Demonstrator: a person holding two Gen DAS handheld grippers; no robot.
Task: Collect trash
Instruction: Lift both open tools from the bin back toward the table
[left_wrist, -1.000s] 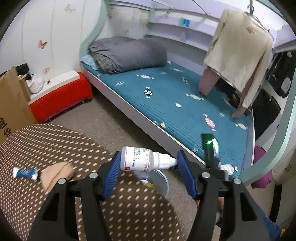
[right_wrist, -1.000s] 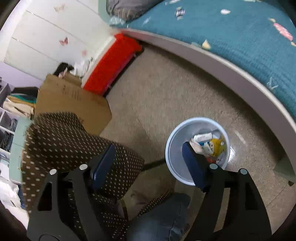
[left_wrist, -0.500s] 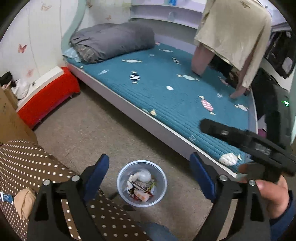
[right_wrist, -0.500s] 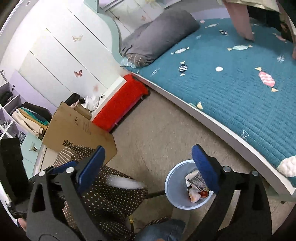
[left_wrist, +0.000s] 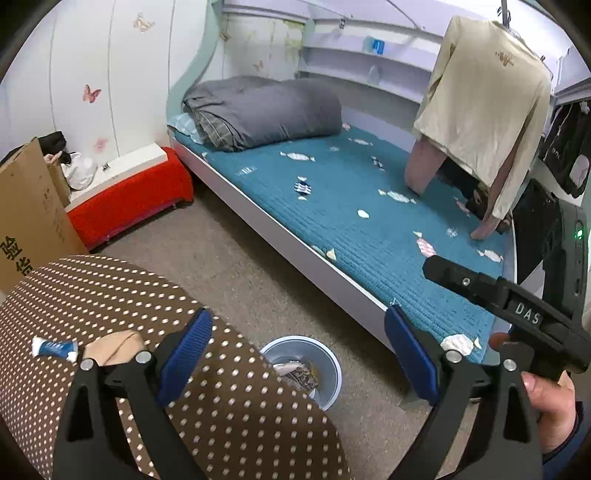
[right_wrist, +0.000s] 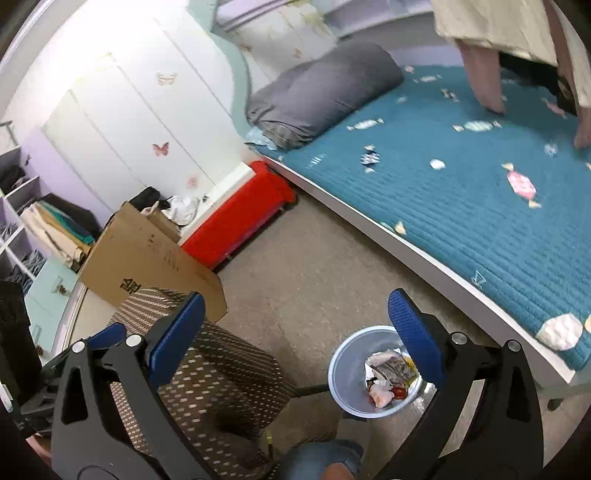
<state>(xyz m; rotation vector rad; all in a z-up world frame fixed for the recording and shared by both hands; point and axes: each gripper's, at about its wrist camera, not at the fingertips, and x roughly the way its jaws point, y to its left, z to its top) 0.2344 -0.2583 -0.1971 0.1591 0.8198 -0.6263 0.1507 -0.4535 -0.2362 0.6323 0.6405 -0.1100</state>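
A pale blue trash bin (left_wrist: 328, 363) stands on the floor beside the dotted table, with wrappers and scraps inside; it also shows in the right wrist view (right_wrist: 341, 384). My left gripper (left_wrist: 297, 356) is open and empty above the table edge and the bin. My right gripper (right_wrist: 295, 341) is open and empty, held above the bin; its black body (left_wrist: 509, 314) shows at the right of the left wrist view. A small blue and white tube (left_wrist: 54, 348) and a crumpled beige scrap (left_wrist: 112, 347) lie on the brown dotted tabletop (left_wrist: 147, 295).
A bed with a teal quilt (left_wrist: 369, 221) runs along the right. A red storage box (left_wrist: 129, 203) and a cardboard box (left_wrist: 26, 214) stand at the left wall. A beige garment (left_wrist: 487, 110) hangs over the bed. Carpeted floor (left_wrist: 229, 258) lies between.
The white bottle held in my left gripper a second ago is gone from it and the jaws have opened wide. Both grippers have lifted and tilted up from the bin.
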